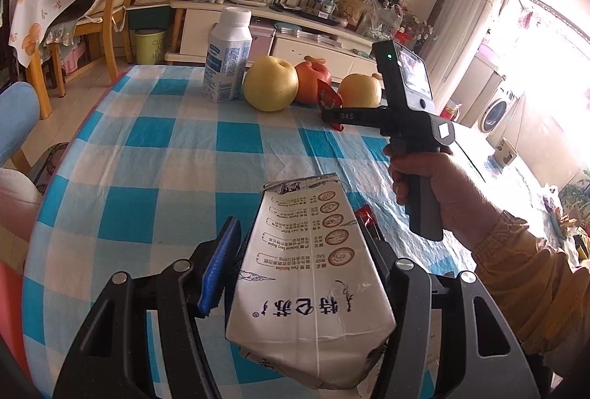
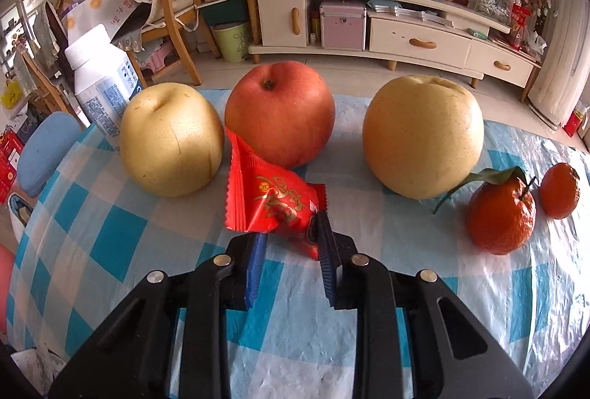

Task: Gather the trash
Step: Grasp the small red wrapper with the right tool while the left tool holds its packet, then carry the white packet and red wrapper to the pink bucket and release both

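Note:
My left gripper (image 1: 300, 236) is shut on a white milk carton (image 1: 313, 281) and holds it above the checked tablecloth (image 1: 166, 155). My right gripper (image 2: 291, 233) is shut on a red snack wrapper (image 2: 273, 200), in front of the red apple (image 2: 280, 111). In the left wrist view the right gripper (image 1: 333, 115) shows at the fruit with the wrapper (image 1: 328, 100) at its fingertips. A white plastic bottle (image 1: 228, 56) stands at the far edge and shows in the right wrist view (image 2: 99, 85).
Two yellow pears (image 2: 171, 141) (image 2: 422, 137) flank the apple. Two tangerines (image 2: 501, 214) (image 2: 558, 190) lie at the right. A green bin (image 2: 232, 41) stands on the floor by the TV cabinet (image 2: 416, 41). Wooden chairs (image 1: 99, 19) stand at the left.

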The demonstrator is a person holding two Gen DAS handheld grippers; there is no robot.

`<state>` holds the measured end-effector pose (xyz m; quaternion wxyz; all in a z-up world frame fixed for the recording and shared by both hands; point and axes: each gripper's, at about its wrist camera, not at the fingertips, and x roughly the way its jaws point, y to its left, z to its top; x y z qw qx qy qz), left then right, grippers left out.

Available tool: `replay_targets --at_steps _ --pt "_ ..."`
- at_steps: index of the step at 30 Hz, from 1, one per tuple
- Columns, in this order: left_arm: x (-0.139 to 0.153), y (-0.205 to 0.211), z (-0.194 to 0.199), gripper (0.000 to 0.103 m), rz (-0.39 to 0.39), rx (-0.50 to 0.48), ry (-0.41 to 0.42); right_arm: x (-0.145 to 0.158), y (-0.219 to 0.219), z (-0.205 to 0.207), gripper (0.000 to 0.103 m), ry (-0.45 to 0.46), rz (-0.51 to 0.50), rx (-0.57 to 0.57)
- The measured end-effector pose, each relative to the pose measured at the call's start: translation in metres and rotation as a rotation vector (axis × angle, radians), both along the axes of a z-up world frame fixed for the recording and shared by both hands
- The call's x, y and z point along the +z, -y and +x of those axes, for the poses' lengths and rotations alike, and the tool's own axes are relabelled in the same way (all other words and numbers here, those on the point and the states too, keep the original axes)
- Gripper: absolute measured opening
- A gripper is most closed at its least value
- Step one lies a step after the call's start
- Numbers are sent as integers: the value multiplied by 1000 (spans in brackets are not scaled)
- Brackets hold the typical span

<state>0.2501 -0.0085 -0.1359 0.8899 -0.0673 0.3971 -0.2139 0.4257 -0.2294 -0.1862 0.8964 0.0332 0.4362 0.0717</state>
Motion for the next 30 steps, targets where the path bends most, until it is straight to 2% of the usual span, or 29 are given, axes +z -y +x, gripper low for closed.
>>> replay_targets --at_steps 10,21,30 --pt "1 -2 -1 61 9 9 14 11 9 -46 21 34 15 -4" --pt "3 -10 -2 61 10 40 27 35 15 -109 20 56 8 -6" --pt "12 -29 -6 61 -5 77 49 55 -5 -165 20 80 -3 30"
